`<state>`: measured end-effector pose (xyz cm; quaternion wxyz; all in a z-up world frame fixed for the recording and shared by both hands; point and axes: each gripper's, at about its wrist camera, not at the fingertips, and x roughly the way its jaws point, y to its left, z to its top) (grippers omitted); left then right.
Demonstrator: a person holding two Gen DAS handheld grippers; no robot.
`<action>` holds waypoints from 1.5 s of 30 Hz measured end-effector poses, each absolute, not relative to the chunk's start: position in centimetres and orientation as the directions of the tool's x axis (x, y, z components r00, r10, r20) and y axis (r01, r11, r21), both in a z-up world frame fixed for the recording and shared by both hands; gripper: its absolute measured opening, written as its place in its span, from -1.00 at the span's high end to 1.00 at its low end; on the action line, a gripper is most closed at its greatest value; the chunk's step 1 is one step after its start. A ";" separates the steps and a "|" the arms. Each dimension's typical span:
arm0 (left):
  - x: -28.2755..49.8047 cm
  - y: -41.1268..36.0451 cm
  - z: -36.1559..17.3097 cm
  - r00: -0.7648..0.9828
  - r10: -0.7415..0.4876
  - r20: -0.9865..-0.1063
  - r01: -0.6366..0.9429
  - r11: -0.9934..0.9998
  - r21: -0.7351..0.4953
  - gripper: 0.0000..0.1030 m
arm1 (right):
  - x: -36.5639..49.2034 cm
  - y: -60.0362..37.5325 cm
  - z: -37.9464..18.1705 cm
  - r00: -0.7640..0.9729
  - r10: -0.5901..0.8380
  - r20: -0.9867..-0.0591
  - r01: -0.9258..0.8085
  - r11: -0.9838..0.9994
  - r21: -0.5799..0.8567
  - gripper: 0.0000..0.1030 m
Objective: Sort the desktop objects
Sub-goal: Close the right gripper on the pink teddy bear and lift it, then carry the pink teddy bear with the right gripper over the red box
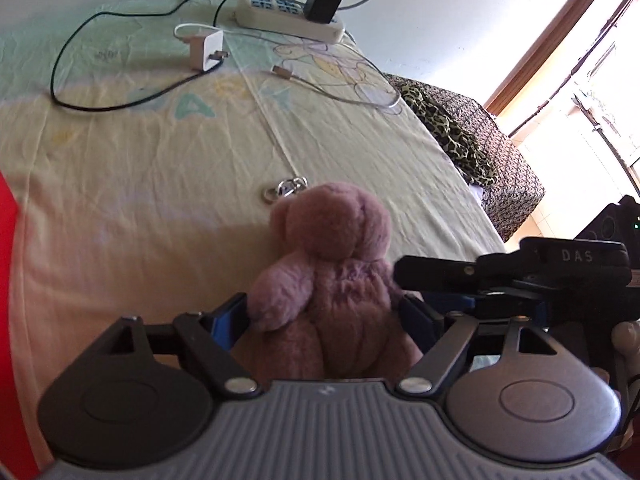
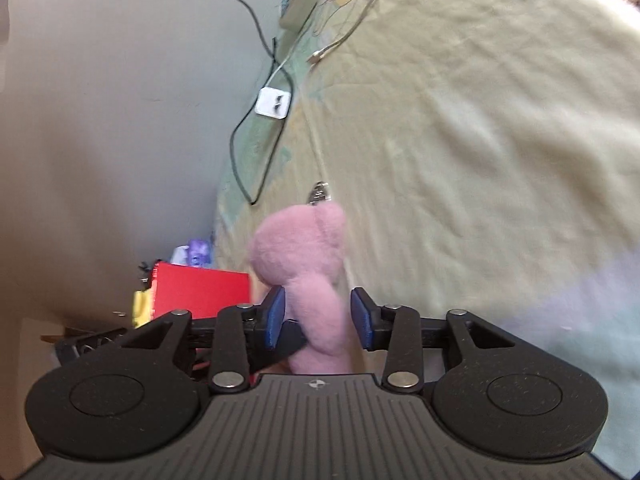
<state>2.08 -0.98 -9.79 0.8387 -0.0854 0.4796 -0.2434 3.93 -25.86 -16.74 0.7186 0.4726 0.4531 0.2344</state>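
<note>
A pink plush bear keychain [image 1: 328,280] is grasped by the left gripper [image 1: 326,316] and straddled loosely by the right gripper [image 2: 318,318], while a charger [image 1: 208,51] and cables [image 1: 120,106] lie unsorted on the cloth-covered tabletop [image 1: 140,168].

We see a pink plush bear keychain [image 2: 304,280] between the right gripper [image 2: 320,320] blue pads [image 2: 276,316], jaws apart, left pad touching fur. Its metal clasp [image 2: 319,194] sits on the pale yellow-green cloth [image 2: 480,140]. White charger plug [image 2: 273,103] beyond, red box [image 2: 200,292] left.
</note>
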 end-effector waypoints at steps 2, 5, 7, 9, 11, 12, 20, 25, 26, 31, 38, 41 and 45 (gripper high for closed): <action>1.8 -1.2 -9.5 0.422 -0.487 -0.765 0.332 0.868 -0.369 -0.59 | 4.5 -24.9 -16.4 0.468 0.762 -0.447 0.057 0.479 0.876 0.28; 1.2 -1.2 -9.3 0.430 -0.465 -0.774 0.336 0.878 -0.341 -0.59 | 4.6 -24.8 -16.4 0.449 0.776 -0.444 0.052 0.473 0.880 0.28; 0.7 -0.9 -9.2 0.426 -0.462 -0.778 0.331 0.880 -0.341 -0.59 | 4.1 -24.7 -16.5 0.428 0.791 -0.438 0.059 0.459 0.886 0.31; -0.1 -0.7 -9.0 0.424 -0.460 -0.780 0.331 0.881 -0.339 -0.59 | 3.4 -24.6 -16.7 0.409 0.803 -0.434 0.062 0.450 0.891 0.32; -1.1 -0.8 -8.9 0.418 -0.453 -0.787 0.339 0.882 -0.328 -0.59 | 2.1 -24.8 -16.6 0.397 0.809 -0.434 0.067 0.446 0.893 0.32; -1.6 -0.9 -8.9 0.416 -0.450 -0.790 0.343 0.883 -0.322 -0.59 | 1.7 -24.7 -16.6 0.390 0.812 -0.434 0.073 0.442 0.894 0.32; -5.8 -1.2 -8.6 0.379 -0.417 -0.826 0.367 0.887 -0.279 -0.61 | -1.6 -23.9 -16.6 0.321 0.837 -0.444 0.100 0.436 0.894 0.31; -6.7 -1.3 -8.0 0.365 -0.374 -0.853 0.361 0.901 -0.240 -0.62 | -2.5 -23.1 -16.5 0.307 0.846 -0.435 0.091 0.429 0.899 0.31; -6.7 -1.3 -7.9 0.367 -0.363 -0.856 0.356 0.905 -0.232 -0.62 | -2.2 -22.7 -16.5 0.309 0.848 -0.431 0.088 0.425 0.901 0.31; -6.6 -1.0 -6.5 0.384 -0.320 -0.866 0.340 0.921 -0.190 -0.62 | -1.4 -21.6 -16.1 0.313 0.864 -0.394 0.058 0.397 0.916 0.31; -6.2 -0.9 -5.0 0.383 -0.285 -0.879 0.340 0.928 -0.152 -0.62 | -2.0 -21.0 -15.0 0.340 0.865 -0.370 0.034 0.382 0.924 0.31; -6.2 -0.9 -4.5 0.384 -0.289 -0.877 0.359 0.922 -0.147 -0.62 | -2.5 -21.2 -14.6 0.360 0.858 -0.366 0.036 0.380 0.924 0.31; -6.0 -0.7 -4.2 0.380 -0.302 -0.874 0.389 0.910 -0.145 -0.62 | -3.1 -21.0 -14.0 0.396 0.840 -0.370 0.040 0.387 0.921 0.31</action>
